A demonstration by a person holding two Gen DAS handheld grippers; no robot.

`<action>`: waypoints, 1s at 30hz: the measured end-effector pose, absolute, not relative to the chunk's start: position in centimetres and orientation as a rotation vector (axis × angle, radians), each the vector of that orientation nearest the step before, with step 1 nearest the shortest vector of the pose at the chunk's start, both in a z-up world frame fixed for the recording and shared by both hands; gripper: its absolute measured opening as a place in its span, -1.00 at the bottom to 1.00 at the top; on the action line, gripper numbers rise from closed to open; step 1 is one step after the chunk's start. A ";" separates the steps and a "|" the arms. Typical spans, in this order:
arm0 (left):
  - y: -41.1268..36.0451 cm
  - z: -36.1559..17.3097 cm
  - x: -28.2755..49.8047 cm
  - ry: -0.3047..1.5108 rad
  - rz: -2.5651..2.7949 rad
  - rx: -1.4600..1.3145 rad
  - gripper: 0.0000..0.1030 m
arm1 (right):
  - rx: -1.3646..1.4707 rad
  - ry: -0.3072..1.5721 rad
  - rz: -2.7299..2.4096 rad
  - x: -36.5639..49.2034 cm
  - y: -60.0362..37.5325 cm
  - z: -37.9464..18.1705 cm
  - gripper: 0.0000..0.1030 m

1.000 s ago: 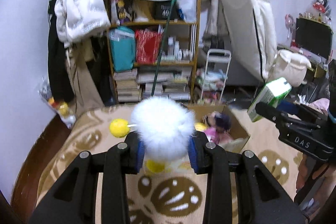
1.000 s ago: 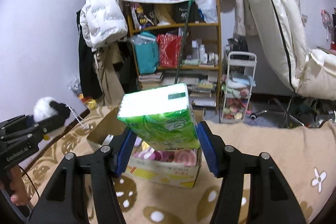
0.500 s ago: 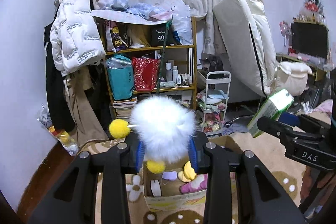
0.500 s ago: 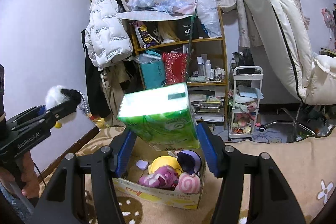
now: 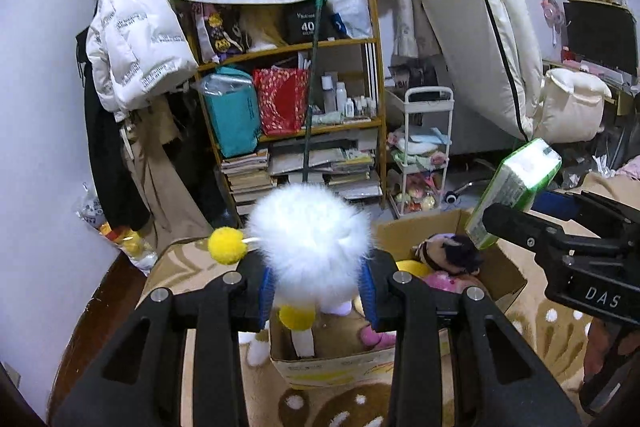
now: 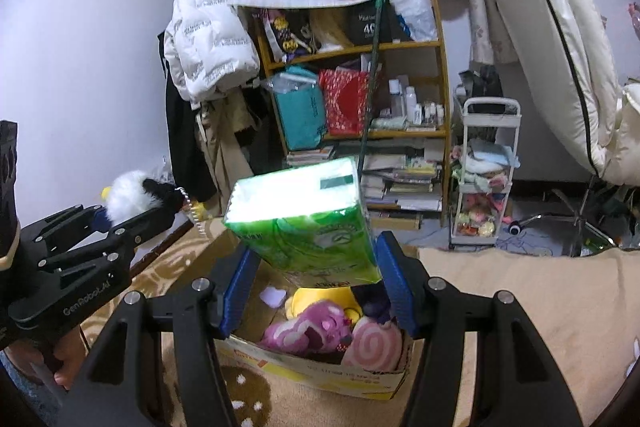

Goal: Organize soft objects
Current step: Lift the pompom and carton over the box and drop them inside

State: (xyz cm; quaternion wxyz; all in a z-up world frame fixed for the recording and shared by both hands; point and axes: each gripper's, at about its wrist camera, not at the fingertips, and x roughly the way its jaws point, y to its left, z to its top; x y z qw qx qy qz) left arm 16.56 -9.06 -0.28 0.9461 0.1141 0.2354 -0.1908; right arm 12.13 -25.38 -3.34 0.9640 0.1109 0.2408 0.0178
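Note:
My left gripper (image 5: 316, 289) is shut on a white fluffy plush (image 5: 308, 235) with yellow pom-poms, held above the near left corner of a cardboard box (image 5: 332, 367). My right gripper (image 6: 312, 283) is shut on a green tissue pack (image 6: 304, 223), held above the same box (image 6: 316, 367). The box holds several plush toys: a purple one (image 6: 308, 327), a pink swirl one (image 6: 376, 343), a yellow one (image 6: 320, 301) and a dark-haired doll (image 5: 452, 251). The tissue pack (image 5: 516, 187) and right gripper also show at the right of the left wrist view.
The box stands on a beige patterned rug (image 6: 520, 307). Behind it are a cluttered wooden shelf (image 5: 296, 99), a white rolling cart (image 5: 424, 155), hanging coats (image 5: 132, 39) and a leaning white mattress (image 5: 476, 27). Wooden floor (image 5: 100, 315) edges the rug on the left.
Both views tilted up, then back down somewhat. The box now sits right under both grippers. Each gripper still holds its object.

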 end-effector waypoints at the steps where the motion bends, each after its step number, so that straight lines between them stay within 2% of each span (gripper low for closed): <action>1: -9.1 -0.5 16.7 0.484 -0.390 0.234 -0.33 | 0.218 0.487 0.029 12.2 -25.3 -3.6 0.23; 12: -9.5 -3.5 18.1 0.577 -0.420 0.213 -0.27 | 0.262 0.551 0.068 13.7 -25.6 -6.1 0.23; 14: -9.5 -3.8 18.3 0.595 -0.413 0.212 -0.14 | 0.266 0.575 0.083 14.0 -25.5 -6.5 0.24; 16: -9.5 -4.2 18.4 0.597 -0.388 0.220 0.14 | 0.261 0.599 0.099 14.3 -25.3 -6.9 0.24; 21: -9.3 -4.4 18.5 0.611 -0.375 0.219 0.27 | 0.243 0.606 0.103 14.4 -25.0 -7.0 0.27; 25: -8.8 -4.2 18.3 0.608 -0.350 0.214 0.38 | 0.231 0.607 0.091 14.2 -25.1 -6.6 0.35; 29: -8.0 -3.4 17.7 0.593 -0.326 0.195 0.46 | 0.232 0.589 0.069 13.5 -25.5 -5.7 0.64; 30: -7.8 -3.1 17.5 0.590 -0.321 0.200 0.47 | 0.227 0.585 0.062 13.3 -25.6 -5.4 0.66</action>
